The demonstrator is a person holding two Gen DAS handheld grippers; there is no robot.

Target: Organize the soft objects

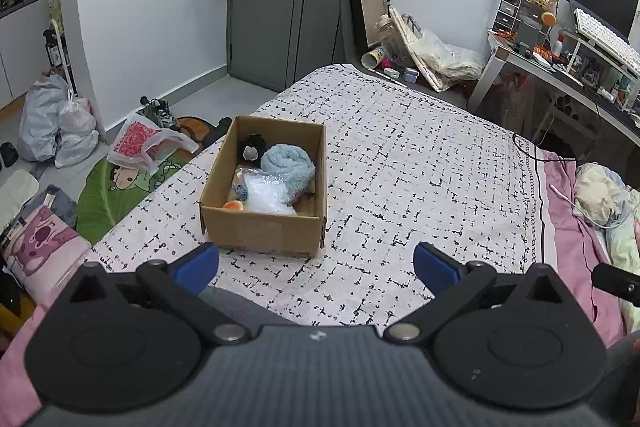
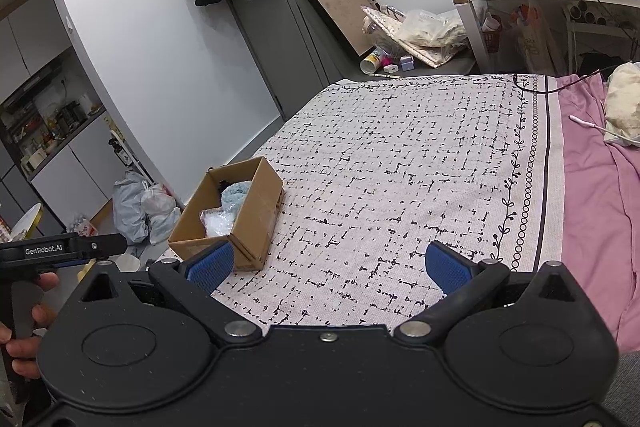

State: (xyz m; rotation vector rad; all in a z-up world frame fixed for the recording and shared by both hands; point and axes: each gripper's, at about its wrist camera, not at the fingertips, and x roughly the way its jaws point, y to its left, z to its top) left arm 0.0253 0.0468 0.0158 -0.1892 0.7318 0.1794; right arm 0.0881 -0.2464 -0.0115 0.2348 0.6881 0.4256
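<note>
An open cardboard box (image 1: 260, 229) stands on the patterned bedspread (image 1: 420, 167). Inside it lie a light blue fluffy bundle (image 1: 289, 163), a clear plastic bag (image 1: 266, 194), a black plush (image 1: 251, 147), a small blue item (image 1: 240, 189) and an orange ball (image 1: 234, 205). My left gripper (image 1: 316, 265) is open and empty, just in front of the box. In the right wrist view the box (image 2: 256, 223) sits at the left with the blue bundle (image 2: 236, 195) and bag (image 2: 219, 221) showing. My right gripper (image 2: 328, 263) is open and empty over the bedspread (image 2: 400, 167), right of the box.
A pink sheet (image 2: 592, 195) and pillow (image 2: 624, 103) lie at the right. A cluttered desk (image 1: 560, 67) stands beyond the bed. Bags (image 1: 60, 123) and a green mat (image 1: 116, 187) cover the floor at the left. The left hand-held gripper (image 2: 60, 247) shows at the left edge.
</note>
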